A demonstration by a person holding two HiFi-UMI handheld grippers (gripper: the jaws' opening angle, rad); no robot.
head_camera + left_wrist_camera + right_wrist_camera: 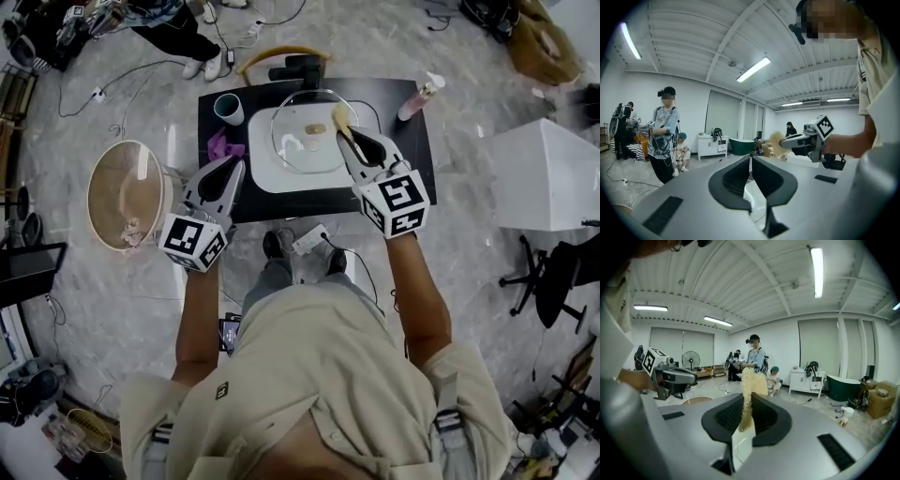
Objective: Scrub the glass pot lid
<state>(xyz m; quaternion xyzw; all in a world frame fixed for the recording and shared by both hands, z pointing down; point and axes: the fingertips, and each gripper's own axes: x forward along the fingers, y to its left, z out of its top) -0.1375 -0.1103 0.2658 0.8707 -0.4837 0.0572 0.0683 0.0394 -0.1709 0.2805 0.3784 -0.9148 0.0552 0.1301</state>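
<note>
The round glass pot lid [311, 137] lies flat on a white tray [272, 173] on the black table [422, 141]. My right gripper [346, 128] hovers over the lid's right side, shut on a yellow sponge [341, 116]. In the right gripper view the sponge [751, 383] stands up between the jaws of that gripper [746, 403]. My left gripper [232, 166] is held at the tray's left edge, shut with nothing in it. In the left gripper view its jaws [750, 161] meet, and beyond them are the right gripper [806, 139] and the sponge [777, 141].
A teal cup [228, 108] and a purple cloth [225, 146] sit at the table's left. A pink bottle [418, 98] stands at its right, a black fitting [298, 70] at the back. A round basket [127, 194] is on the floor left, a white box [544, 173] right. People stand nearby.
</note>
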